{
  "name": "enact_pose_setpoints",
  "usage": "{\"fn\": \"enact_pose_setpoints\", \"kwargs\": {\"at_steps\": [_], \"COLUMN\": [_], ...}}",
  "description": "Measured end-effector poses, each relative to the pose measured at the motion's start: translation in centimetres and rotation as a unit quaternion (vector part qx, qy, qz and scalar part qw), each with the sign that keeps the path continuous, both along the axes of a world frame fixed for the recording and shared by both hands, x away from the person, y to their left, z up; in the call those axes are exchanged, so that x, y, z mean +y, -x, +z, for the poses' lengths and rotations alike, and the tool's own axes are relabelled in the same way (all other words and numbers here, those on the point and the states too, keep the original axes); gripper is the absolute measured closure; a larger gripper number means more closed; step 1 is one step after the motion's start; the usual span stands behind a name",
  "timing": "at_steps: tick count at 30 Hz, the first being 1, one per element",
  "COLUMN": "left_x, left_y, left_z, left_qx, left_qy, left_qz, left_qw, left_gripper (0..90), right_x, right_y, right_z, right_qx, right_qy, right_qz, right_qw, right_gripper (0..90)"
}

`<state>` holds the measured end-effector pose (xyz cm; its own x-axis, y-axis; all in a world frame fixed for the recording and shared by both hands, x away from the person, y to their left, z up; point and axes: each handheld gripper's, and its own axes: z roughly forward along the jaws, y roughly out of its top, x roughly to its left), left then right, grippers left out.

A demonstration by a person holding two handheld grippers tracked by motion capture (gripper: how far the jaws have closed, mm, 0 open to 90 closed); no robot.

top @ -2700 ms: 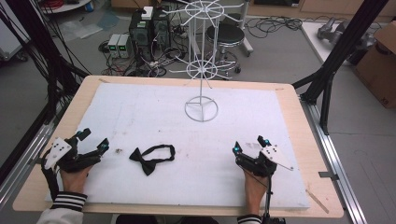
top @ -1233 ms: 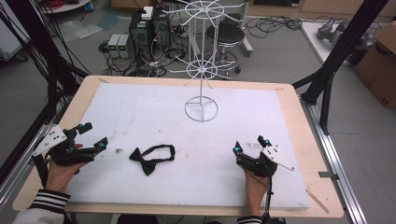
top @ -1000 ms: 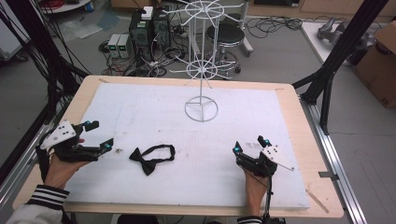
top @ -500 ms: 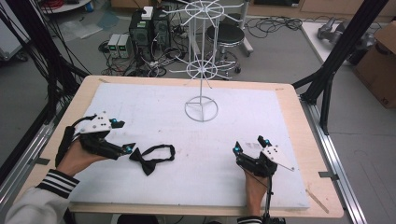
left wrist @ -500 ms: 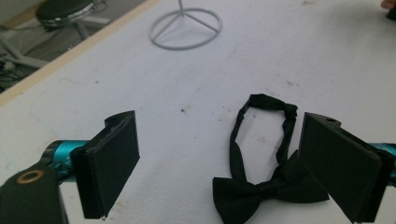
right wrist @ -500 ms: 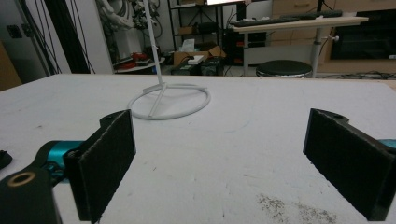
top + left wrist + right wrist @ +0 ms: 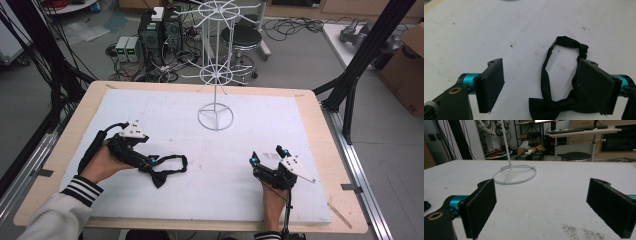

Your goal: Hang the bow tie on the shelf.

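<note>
High view: the left hand-held gripper reaches over the white surface to the left end of a black bow tie, its strap looped to the right; the right hand-held gripper rests well apart near the front right (jaws spread), and a white wire stand rises at the far middle.

Left gripper view: jaws wide apart, the bow tie lying flat between them, its knot near the right jaw; nothing gripped.

Right gripper view: jaws parted over bare surface, holding nothing; the stand's ring base lies ahead.
</note>
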<state>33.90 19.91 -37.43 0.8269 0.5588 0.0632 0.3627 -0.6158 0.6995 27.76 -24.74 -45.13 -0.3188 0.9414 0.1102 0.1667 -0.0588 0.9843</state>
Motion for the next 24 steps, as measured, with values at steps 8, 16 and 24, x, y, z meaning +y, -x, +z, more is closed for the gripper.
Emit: {"fn": "enact_pose_setpoints", "kwargs": {"at_steps": [8,16,24], "left_x": [-0.6,-1.1,-2.0], "left_y": [-1.2,-1.9,-2.3], "left_z": [-1.2,-2.3,-2.9], "left_qx": [0.039,0.062,0.083], "left_qy": [-0.030,-0.061,-0.085], "left_qz": [0.007,0.011,0.007], "left_qw": [0.9988,0.9961,0.9930], "left_gripper": [33.5,42.0,51.0], "right_x": [0.0,0.1,0.1], "right_y": [0.0,0.0,0.0], "right_z": [0.0,0.0,0.0], "right_qx": [0.002,0.001,-0.001], "right_qy": [-0.001,0.005,0.007], "right_qz": [0.000,-0.001,0.000], "right_qw": [1.0000,1.0000,1.0000], "right_gripper": [8.2,8.2,8.2]}}
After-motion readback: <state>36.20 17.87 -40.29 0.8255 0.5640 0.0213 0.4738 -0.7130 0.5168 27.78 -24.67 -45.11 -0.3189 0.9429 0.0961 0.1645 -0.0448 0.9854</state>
